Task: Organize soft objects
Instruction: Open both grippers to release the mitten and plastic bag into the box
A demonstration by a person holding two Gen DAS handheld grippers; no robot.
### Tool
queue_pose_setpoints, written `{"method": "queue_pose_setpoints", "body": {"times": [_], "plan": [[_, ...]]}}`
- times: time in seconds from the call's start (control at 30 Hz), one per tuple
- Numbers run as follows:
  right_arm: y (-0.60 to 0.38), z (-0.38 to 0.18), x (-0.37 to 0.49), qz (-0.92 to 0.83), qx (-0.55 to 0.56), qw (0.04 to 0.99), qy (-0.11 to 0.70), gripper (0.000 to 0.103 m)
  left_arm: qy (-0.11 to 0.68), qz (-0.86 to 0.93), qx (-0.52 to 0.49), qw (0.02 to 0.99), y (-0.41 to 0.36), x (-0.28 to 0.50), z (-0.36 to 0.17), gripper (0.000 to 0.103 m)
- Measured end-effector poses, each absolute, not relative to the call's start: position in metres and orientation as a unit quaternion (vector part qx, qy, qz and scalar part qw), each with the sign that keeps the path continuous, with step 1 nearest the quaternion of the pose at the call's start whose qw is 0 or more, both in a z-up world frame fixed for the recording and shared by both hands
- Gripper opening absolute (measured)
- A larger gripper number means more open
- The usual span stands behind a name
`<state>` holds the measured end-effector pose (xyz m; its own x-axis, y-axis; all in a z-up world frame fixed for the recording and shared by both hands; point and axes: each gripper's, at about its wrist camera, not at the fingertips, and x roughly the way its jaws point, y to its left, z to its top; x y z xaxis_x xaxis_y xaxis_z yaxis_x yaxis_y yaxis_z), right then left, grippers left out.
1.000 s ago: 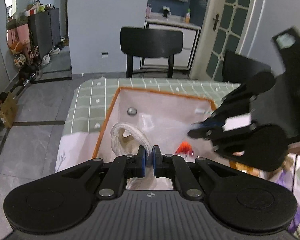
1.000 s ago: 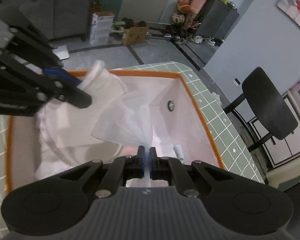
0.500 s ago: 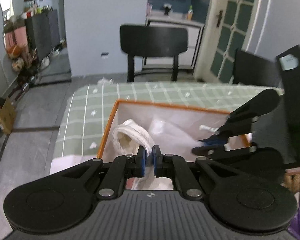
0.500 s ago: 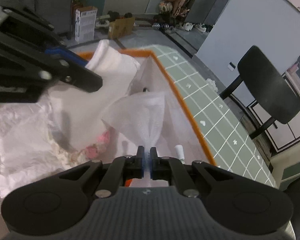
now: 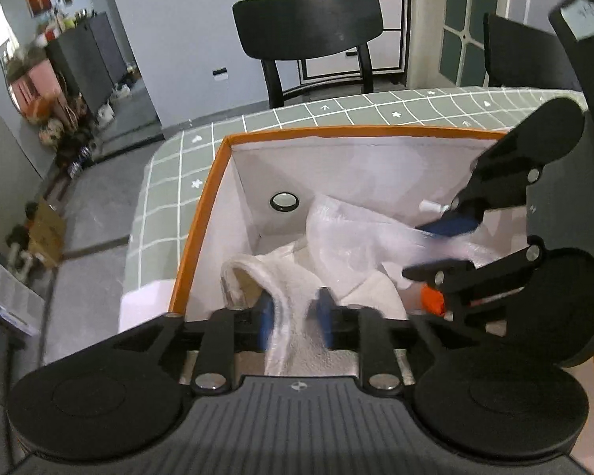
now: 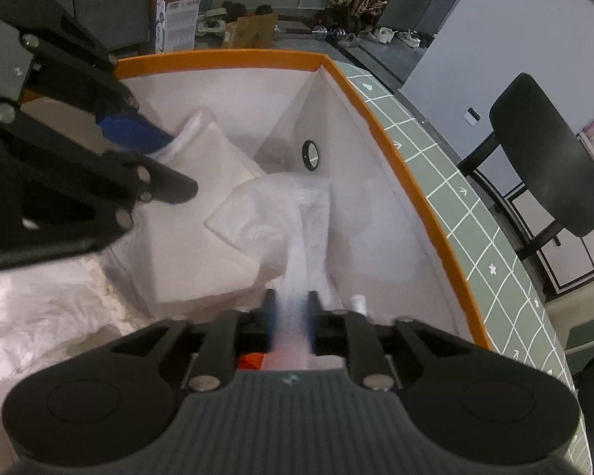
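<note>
An orange-rimmed box (image 5: 202,213) with white walls stands on the green grid tablecloth; it also shows in the right wrist view (image 6: 400,166). Inside it lies a white terry towel (image 5: 297,277), seen in the right wrist view (image 6: 202,146) too. My left gripper (image 5: 295,318) is open, its jaws apart around a fold of the towel. A thin translucent white mesh cloth (image 6: 281,217) lies partly over the towel; it shows in the left wrist view (image 5: 348,233) as well. My right gripper (image 6: 291,314) is open, jaws apart with the mesh cloth running between them.
A small orange object (image 5: 431,301) and a white tube (image 6: 358,303) lie in the box under the cloths. Crumpled white paper (image 6: 31,312) fills the near left of the box. A black chair (image 5: 309,35) stands past the table edge; another chair (image 6: 550,150) is at the right.
Both grippers have gone from shut to open and sunk lower into the box. The towel and the mesh cloth now lie loose between the parted jaws.
</note>
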<state>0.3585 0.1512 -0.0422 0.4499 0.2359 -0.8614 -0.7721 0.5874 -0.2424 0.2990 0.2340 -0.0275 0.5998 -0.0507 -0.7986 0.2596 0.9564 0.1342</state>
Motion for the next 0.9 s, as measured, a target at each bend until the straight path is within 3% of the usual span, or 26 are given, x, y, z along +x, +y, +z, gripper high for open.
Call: {"method": "queue_pose_setpoints", "body": {"times": [0.1,0.17,0.9], "plan": [[0.15,-0.04,0.357,0.32,-0.319,0.789,0.415,0.034,0.437,-0.087,0.123,0.887,0.23,0.297,-0.026,0.056],[0.147,-0.035,0.355,0.32,-0.314,0.793,0.412,0.038,0.431,-0.09,0.114,0.89,0.229,0.293,-0.021,0.063],[0.141,0.005,0.303,0.319,-0.312,0.806,0.389,0.043,0.41,-0.085,0.105,0.902,0.241,0.251,0.012,0.063]]}}
